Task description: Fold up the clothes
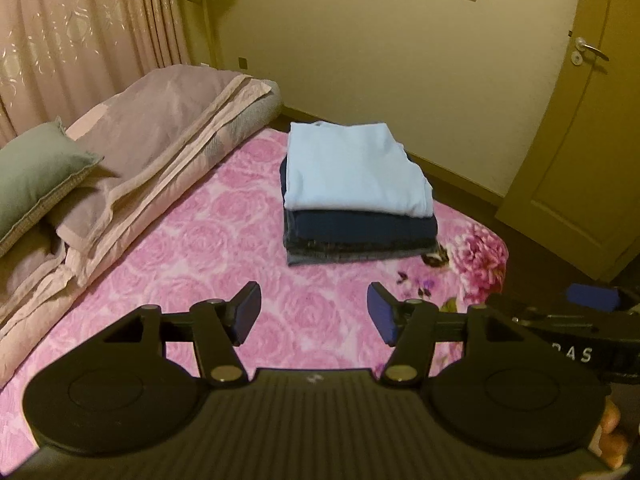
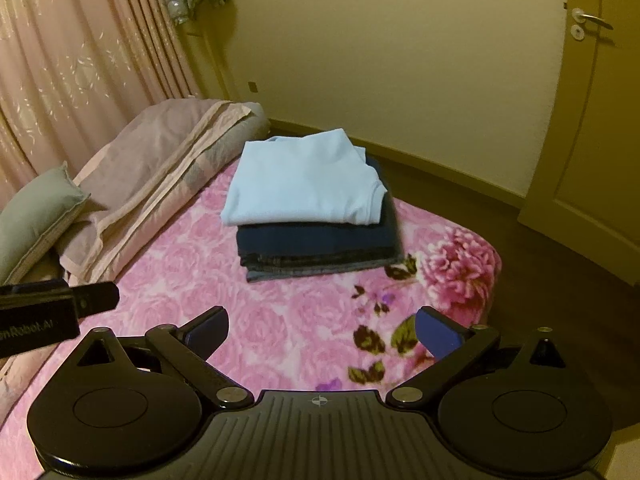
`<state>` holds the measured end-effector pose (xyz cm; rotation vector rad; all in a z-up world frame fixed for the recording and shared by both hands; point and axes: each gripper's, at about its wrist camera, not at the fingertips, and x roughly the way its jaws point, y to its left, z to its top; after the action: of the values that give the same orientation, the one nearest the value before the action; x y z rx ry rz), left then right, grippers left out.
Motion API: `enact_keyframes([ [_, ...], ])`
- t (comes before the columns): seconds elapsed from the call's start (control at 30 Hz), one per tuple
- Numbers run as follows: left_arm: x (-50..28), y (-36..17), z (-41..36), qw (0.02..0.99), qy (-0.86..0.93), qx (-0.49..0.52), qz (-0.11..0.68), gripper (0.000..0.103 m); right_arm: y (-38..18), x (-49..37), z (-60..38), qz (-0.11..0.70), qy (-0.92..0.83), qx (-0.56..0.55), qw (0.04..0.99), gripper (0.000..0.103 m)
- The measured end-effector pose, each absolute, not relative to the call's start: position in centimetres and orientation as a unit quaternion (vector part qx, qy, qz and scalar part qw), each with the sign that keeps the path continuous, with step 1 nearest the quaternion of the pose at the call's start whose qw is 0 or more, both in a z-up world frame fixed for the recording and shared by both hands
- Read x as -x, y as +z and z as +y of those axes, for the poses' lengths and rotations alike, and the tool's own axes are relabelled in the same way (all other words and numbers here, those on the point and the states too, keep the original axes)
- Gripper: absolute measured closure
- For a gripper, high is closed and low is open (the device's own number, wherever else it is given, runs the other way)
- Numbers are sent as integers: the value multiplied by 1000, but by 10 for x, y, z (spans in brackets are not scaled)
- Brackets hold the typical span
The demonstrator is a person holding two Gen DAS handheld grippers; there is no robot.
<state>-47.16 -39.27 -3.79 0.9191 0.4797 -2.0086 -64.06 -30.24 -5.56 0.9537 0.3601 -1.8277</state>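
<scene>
left gripper (image 1: 314, 316): fingers spread wide apart, blue pads facing each other, nothing between them; it hangs over the pink rose-patterned blanket (image 1: 192, 248) without touching it, well short of the clothes. right gripper (image 2: 322, 332): fingers likewise spread wide, nothing held, poised above the blanket near its large flower print (image 2: 460, 268). each gripper shows at the edge of the other's view, so the two are side by side. the task's item, a stack of folded clothes (image 1: 356, 192), lies on the blanket toward the far end of the bed, ahead of both grippers and apart from them. top layer is a light blue garment (image 2: 304, 184), folded into a rough rectangle with one corner turned slightly over the right edge; beneath it a dark navy garment (image 2: 316, 240); at the bottom a folded grey-blue denim piece (image 1: 360, 256) whose edge juts out nearest the cameras. the stack looks squared and level. to the left of the stack, a folded mauve quilt (image 1: 160, 132) with pale pink trim runs along the bed, and a grey-green pillow (image 1: 36, 176) rests on its near end. pink curtains (image 1: 80, 32) hang behind the quilt. a closed door (image 1: 592, 140) with a lever handle stands at right, beyond the bed's corner.
</scene>
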Motion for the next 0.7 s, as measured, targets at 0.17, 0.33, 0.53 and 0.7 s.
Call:
enact_keyframes([
  [0.17,458,-41,-367,422,-808,-370,178,48,-54,628,-282,144,-758,-397,496,1],
  [0.33,454,-48,-361,417,-808,-372,185,48,-58,624,-269,135,-760,-405,490,1],
  [0.53,450,-57,-356,412,-805,-377,200,48,-66,625,-269,144,-757,-417,482,1],
  [0.7,454,-66,-366,413,-799,-382,213,48,-70,631,-282,158,-755,-420,479,1],
])
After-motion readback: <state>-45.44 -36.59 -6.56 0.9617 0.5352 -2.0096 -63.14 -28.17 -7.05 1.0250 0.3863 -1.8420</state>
